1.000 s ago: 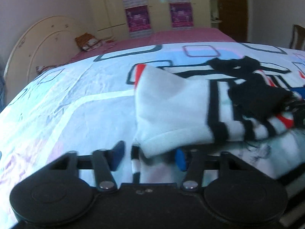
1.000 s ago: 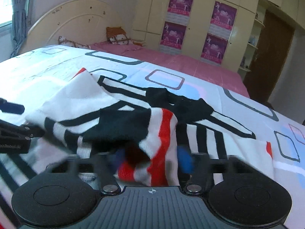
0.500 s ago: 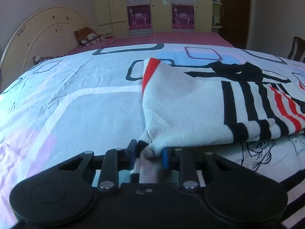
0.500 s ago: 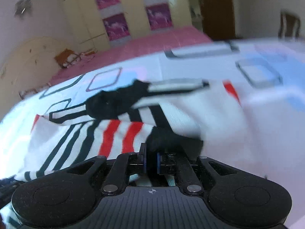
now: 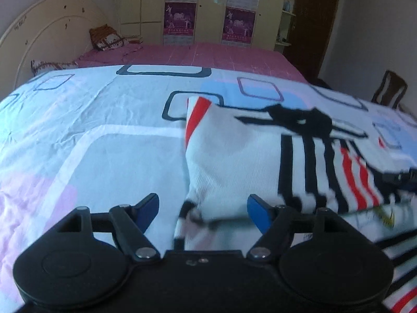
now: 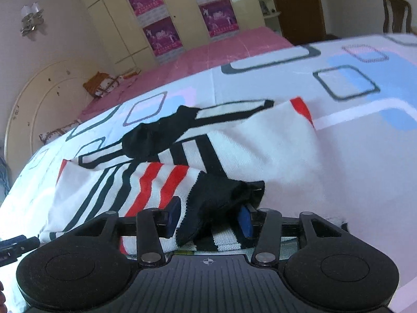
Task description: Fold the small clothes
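Note:
A white knit sweater (image 5: 234, 156) with black and red stripes lies folded on the patterned bedsheet (image 5: 104, 161). My left gripper (image 5: 203, 207) hovers at its near left corner. The jaws are opening, and the striped hem lies loose between the blue pads (image 5: 148, 206) without being pressed. In the right wrist view the same sweater (image 6: 273, 143) shows its red-striped sleeve folded over the body. The sleeve's black cuff (image 6: 219, 195) rests between the opening jaws of my right gripper (image 6: 208, 217).
The bed stretches back to a pink cover (image 5: 195, 54), a cushion (image 5: 106, 39) and a rounded headboard (image 5: 44, 39). Cream wardrobes with posters (image 5: 179, 20) line the far wall. A wooden chair (image 5: 389, 91) stands at the right by a dark door (image 5: 315, 26).
Both grippers were clamped on the sweater half a second ago and now have their jaws apart. The right one carried the striped sleeve across the body and rolled level.

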Demonstrator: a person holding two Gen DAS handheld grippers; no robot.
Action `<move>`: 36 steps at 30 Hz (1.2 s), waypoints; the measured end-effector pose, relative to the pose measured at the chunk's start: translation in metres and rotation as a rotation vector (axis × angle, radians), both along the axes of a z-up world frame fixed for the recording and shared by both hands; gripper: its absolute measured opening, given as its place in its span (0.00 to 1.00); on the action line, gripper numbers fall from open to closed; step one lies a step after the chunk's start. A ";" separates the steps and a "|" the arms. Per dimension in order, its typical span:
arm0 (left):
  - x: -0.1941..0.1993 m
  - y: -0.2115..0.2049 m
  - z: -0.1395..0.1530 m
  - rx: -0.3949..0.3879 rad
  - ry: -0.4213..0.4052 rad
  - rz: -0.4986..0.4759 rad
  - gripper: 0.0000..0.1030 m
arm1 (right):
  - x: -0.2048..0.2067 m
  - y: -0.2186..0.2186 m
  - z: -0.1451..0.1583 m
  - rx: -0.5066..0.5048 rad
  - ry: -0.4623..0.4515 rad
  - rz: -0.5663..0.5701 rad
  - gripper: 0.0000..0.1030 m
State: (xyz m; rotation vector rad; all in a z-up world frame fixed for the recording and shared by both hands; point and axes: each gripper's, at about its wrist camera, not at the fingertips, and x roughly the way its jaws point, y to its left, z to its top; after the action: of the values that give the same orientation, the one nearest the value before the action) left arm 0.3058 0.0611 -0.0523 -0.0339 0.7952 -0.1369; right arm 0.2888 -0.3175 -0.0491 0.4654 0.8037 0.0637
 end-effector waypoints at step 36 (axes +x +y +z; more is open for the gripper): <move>0.144 -0.003 -0.040 -0.054 0.000 0.225 0.31 | 0.019 0.007 -0.013 -0.289 -0.041 0.054 0.06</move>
State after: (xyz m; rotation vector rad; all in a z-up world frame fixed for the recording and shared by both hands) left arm 0.4493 0.0582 -0.0928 -0.1737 0.7819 0.0544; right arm 0.3082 -0.3104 -0.0619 0.1684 0.7701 0.0063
